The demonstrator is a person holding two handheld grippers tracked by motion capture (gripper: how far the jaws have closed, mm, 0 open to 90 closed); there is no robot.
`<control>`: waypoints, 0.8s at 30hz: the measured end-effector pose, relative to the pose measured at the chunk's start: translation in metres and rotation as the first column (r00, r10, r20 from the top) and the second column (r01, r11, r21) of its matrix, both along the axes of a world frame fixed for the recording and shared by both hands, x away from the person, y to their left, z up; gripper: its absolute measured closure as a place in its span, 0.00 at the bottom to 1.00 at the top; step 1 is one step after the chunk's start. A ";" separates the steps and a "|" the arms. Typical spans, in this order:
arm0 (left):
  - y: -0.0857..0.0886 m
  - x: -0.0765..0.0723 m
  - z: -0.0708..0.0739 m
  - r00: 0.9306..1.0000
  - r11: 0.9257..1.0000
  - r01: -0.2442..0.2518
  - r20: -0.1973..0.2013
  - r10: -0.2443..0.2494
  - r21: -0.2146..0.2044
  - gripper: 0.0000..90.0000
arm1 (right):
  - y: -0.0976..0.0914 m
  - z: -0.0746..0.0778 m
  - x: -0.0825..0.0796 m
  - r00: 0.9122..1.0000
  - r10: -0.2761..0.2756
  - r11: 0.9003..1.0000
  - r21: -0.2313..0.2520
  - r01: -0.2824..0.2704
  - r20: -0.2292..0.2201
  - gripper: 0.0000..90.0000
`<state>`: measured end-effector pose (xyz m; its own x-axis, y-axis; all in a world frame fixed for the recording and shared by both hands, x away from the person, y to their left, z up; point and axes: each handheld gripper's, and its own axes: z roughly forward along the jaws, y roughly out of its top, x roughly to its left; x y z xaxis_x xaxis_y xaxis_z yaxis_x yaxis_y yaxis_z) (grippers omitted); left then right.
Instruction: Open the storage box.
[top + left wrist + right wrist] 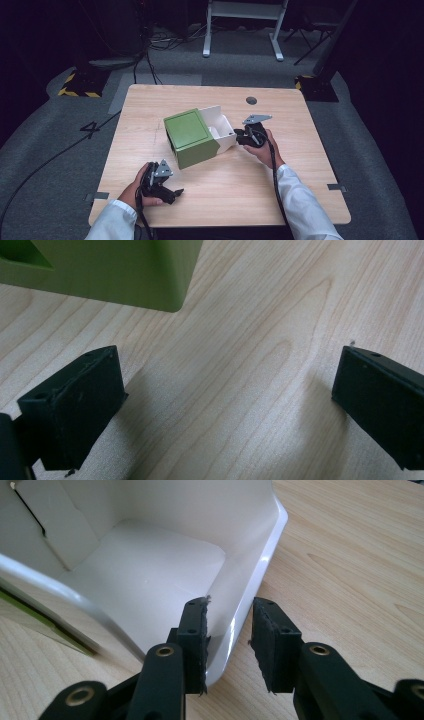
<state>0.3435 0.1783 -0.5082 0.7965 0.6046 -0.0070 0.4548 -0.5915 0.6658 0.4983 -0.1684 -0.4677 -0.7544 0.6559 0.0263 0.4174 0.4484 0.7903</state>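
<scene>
The green box [192, 137] sits in the middle of the counter [300, 170], and a white tray [223, 131] is partly pulled out of its right side. The tray's end wall is clamped in the jaws of the right gripper [230, 645]. The left gripper [225, 405] is held just beside the box, jaws wide apart and empty. The box should be steadied while the tray is slid straight out

Light wood table [300, 165]; green box [191, 137] lying on it, white inner tray [222, 131] slid partly out.
</scene>
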 end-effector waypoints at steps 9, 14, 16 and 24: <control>0.000 0.000 0.000 1.000 1.000 0.000 0.000 0.000 0.000 0.01 | -0.002 0.000 0.002 1.000 -0.005 1.000 -0.009 0.005 0.005 0.75; 0.000 0.000 0.000 1.000 1.000 0.000 0.000 0.000 0.000 0.01 | -0.007 0.000 0.005 1.000 -0.017 1.000 -0.006 0.017 0.005 0.75; 0.000 0.000 0.000 1.000 1.000 0.000 0.000 0.000 0.000 0.01 | -0.009 0.000 0.006 1.000 -0.024 1.000 -0.004 0.024 0.002 0.75; 0.000 0.000 0.000 1.000 1.000 0.000 0.000 0.000 0.000 0.01 | -0.014 0.000 0.008 0.999 -0.037 0.999 0.004 0.037 0.003 0.75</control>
